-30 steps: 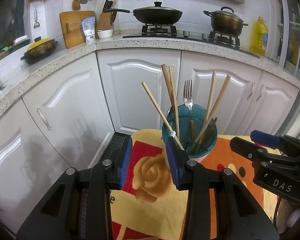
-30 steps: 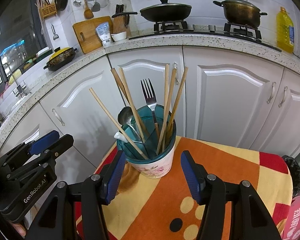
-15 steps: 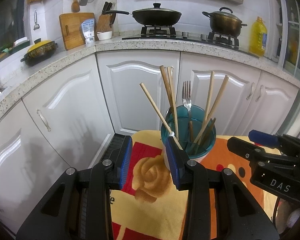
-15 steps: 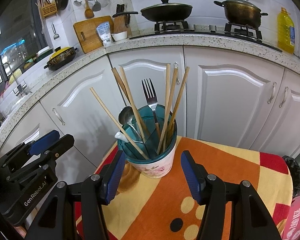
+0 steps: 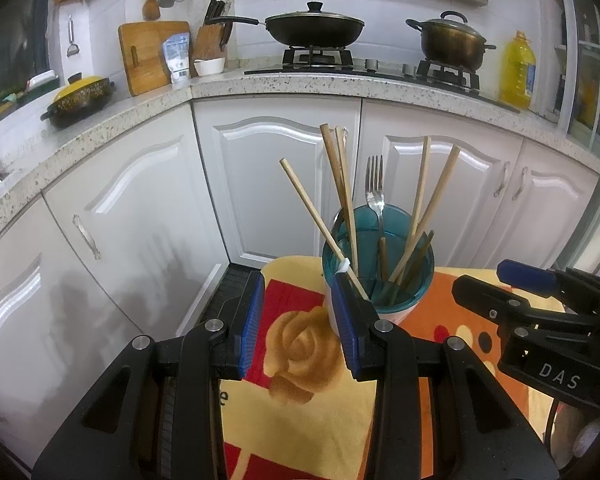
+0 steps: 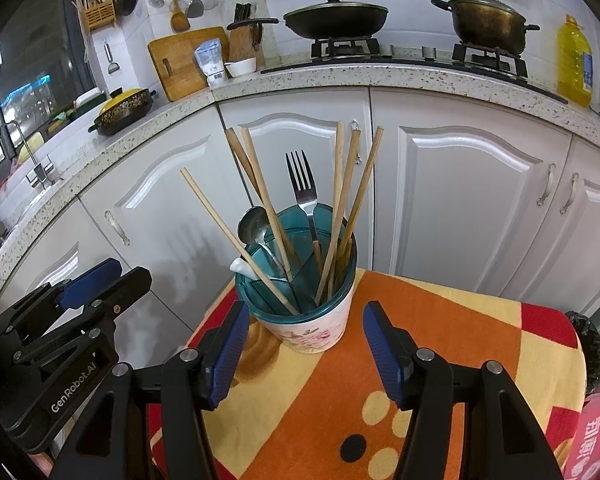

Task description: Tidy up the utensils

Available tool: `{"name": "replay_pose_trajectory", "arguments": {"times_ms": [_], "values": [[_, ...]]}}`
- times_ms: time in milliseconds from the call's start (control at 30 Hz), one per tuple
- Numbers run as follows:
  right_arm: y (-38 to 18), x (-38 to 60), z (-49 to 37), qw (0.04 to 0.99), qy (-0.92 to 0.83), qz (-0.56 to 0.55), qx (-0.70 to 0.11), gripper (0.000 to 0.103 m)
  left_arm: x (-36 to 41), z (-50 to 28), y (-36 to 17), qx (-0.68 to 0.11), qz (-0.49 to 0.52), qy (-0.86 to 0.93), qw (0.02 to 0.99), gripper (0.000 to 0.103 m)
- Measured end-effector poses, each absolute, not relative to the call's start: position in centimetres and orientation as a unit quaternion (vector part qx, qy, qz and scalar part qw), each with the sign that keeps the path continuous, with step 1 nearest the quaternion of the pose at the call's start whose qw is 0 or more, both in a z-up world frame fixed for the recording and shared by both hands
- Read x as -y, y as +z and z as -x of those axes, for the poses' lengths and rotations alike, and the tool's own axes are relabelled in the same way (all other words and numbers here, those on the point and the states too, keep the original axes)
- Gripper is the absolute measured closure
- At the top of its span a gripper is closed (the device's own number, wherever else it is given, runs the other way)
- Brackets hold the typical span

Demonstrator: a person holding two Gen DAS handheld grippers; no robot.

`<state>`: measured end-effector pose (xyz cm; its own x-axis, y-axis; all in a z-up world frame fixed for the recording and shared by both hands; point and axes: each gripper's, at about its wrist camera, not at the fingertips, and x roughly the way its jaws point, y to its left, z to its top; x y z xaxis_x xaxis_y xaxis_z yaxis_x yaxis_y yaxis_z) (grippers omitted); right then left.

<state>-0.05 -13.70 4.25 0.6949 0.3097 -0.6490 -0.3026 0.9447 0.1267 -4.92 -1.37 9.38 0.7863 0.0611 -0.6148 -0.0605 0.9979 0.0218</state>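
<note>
A white flowered holder with a teal divided insert stands on a small cloth-covered table; it also shows in the left wrist view. It holds several wooden chopsticks, a metal fork, a metal spoon and a white spoon handle. My right gripper is open and empty just in front of the holder. My left gripper is open and empty, left of the holder, its right finger close against the holder's side.
White cabinet doors stand right behind the table. The speckled counter above carries a wok, a pot, an oil bottle, a cutting board and a yellow-lidded pot. The table's left edge drops to the floor.
Both grippers have stayed open and nearly still. The left wrist view has dropped very slightly; the holder and utensils have not moved.
</note>
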Motion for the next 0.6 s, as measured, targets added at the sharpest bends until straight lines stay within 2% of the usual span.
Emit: {"name": "replay_pose_trajectory", "arguments": {"times_ms": [600], "values": [[4.17, 12.83, -0.02, 0.918, 0.171, 0.005, -0.357, 0.045, 1.16, 4.78, 9.54, -0.323, 0.001, 0.032, 0.946, 0.069]]}}
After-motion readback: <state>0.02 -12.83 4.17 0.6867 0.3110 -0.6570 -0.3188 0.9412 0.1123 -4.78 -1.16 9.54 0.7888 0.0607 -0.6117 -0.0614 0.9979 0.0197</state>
